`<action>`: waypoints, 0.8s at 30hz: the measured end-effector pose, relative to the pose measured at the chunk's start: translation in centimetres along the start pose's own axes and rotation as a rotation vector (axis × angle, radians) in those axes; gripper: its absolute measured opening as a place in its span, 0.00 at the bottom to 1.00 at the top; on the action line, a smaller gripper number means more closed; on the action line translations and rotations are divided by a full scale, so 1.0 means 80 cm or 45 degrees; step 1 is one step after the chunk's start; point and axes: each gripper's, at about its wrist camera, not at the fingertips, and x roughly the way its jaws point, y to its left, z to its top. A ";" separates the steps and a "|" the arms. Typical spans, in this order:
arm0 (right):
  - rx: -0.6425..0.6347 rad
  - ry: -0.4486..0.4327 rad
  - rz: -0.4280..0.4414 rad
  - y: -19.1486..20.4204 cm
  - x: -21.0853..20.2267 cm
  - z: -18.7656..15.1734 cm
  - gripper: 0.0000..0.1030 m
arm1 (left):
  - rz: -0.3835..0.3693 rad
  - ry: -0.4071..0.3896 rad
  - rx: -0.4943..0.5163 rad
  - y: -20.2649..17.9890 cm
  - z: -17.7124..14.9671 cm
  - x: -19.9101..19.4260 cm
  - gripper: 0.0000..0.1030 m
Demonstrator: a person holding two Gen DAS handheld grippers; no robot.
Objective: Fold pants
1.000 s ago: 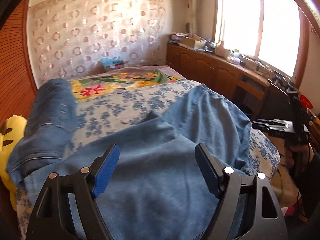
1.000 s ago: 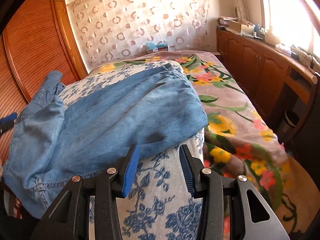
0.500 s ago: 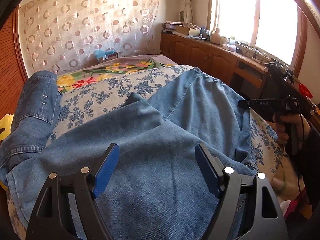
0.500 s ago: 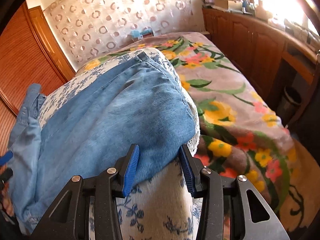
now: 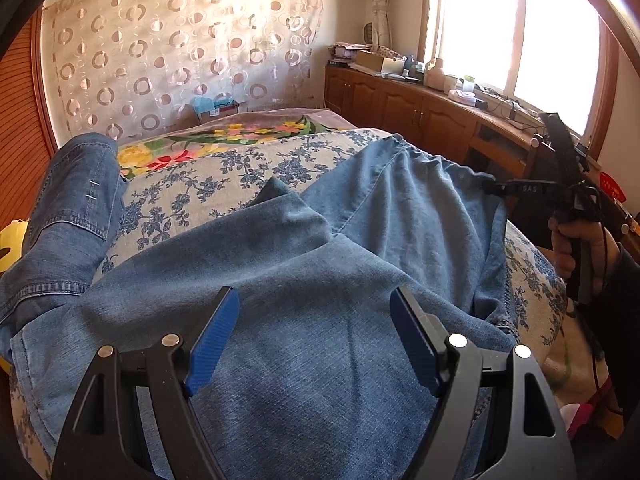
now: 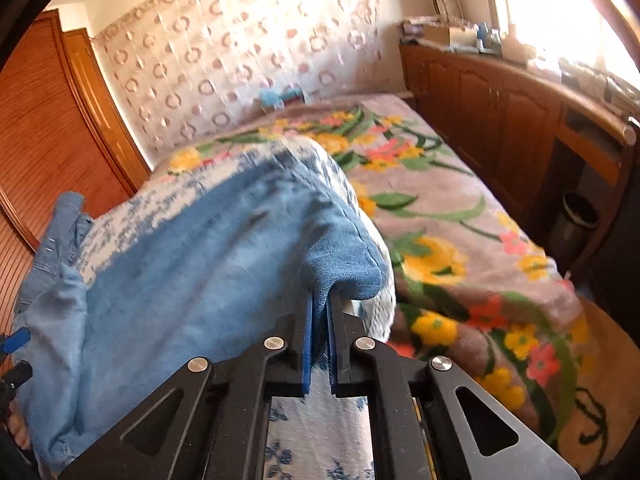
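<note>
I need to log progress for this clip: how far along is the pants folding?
Early. Done: the pants lie spread on the blue-flowered cover, with no finished fold visible. In hand: the right hand-held gripper has just closed on one edge; the left hand-held gripper hovers open. Left: all the folding.

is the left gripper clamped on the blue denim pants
No, the left gripper hangs with its blue pads wide apart above the blue denim pants, pressing on nothing.

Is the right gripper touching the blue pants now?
Touching. In the right wrist view, the right gripper has just closed its jaws, and a fold at the edge of the blue pants is pinched between the pads.
</note>
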 end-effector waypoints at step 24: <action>-0.504 -0.068 0.590 0.252 -0.121 -0.013 0.10 | 0.147 -0.123 -0.114 0.070 -0.012 -0.099 0.76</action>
